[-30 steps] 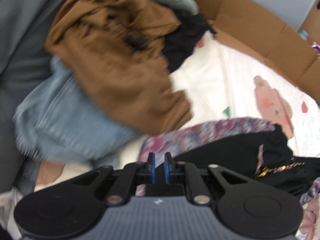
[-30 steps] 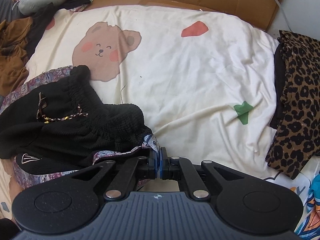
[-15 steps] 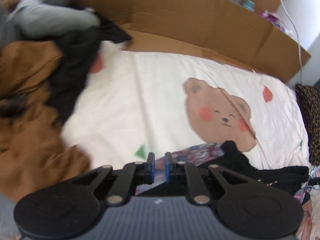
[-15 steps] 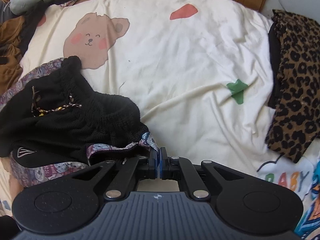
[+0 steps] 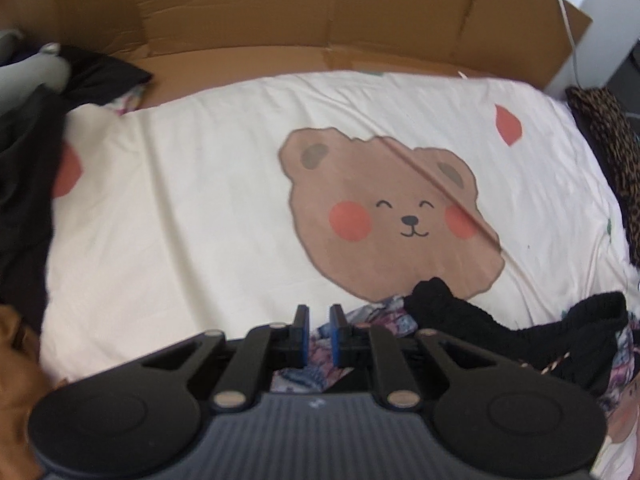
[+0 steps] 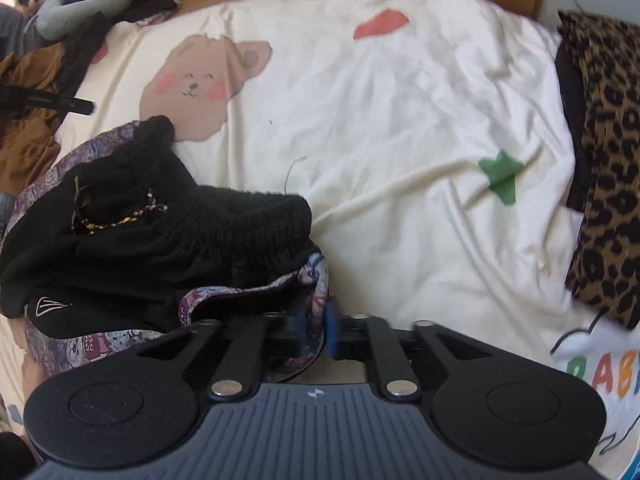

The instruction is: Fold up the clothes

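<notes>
I have barely begun: the black knit garment [image 6: 160, 236] and the patterned cloth [image 6: 80, 344] under it lie crumpled at the near left edge of the bed [image 6: 400, 120]. My right tool [image 6: 314, 330] stands slightly parted around the patterned cloth's edge. My left tool [image 5: 319, 334], narrowly open and empty, hovers over the same heap; all the spreading and folding remains.

Setting: a home bedroom. Evidence was a bed under a cream cotton sheet printed with a brown cartoon bear [image 5: 384, 216], loose garments heaped at its edges, including a leopard-print cloth [image 6: 608, 160], and flattened brown cardboard [image 5: 304, 12] behind.
</notes>
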A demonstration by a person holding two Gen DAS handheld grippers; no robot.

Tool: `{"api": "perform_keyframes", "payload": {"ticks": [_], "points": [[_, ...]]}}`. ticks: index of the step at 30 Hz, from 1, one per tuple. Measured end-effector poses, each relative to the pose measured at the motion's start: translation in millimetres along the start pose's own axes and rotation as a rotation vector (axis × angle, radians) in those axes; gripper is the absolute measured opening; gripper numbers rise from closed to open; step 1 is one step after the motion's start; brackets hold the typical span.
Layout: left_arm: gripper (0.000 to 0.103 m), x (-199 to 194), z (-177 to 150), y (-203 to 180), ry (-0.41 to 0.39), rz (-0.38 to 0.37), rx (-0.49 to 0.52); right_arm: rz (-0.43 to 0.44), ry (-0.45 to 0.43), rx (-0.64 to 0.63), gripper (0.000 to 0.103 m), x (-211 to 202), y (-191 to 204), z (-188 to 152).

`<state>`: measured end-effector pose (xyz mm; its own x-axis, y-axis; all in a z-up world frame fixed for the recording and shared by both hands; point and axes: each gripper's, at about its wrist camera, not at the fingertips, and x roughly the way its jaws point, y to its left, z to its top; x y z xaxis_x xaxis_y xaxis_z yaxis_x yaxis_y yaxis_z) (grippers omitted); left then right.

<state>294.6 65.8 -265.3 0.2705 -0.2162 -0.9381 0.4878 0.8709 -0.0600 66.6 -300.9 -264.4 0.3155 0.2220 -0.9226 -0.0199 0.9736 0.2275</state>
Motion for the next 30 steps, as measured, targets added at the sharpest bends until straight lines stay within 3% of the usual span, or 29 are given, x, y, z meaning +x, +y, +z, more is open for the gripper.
{"api": "perform_keyframes", "payload": {"ticks": [7, 17, 24, 26, 28, 30], "points": [[0.011, 25.7, 4.7, -18.2, 0.037, 0.006, 0.108, 0.032, -0.047, 0.036, 0.046, -5.5, -14.2, -7.6], [0.013, 53.4, 3.0, -41.4, 0.076, -0.047, 0.256, 0.105, -0.085, 0.123, 0.046, 8.6, -22.1, -21.2], [0.028, 66.4, -1.4, -51.7, 0.105, -0.031, 0.363, 0.108, -0.104, 0.133, 0.048, 18.0, -22.6, -28.7], [0.047, 66.7, -1.2, -54.7, 0.108, 0.001, 0.41, 0.101, -0.119, 0.135, 0.05, 17.8, -24.3, -29.5], [0.05, 66.3, -0.3, -54.9, 0.117, 0.0, 0.423, 0.104, -0.126, 0.146, 0.052, 18.4, -26.6, -29.4], [0.049, 69.9, 1.1, -51.6, 0.17, -0.053, 0.383, 0.127, -0.123, 0.17, 0.052, 20.7, -29.1, -28.8]]}}
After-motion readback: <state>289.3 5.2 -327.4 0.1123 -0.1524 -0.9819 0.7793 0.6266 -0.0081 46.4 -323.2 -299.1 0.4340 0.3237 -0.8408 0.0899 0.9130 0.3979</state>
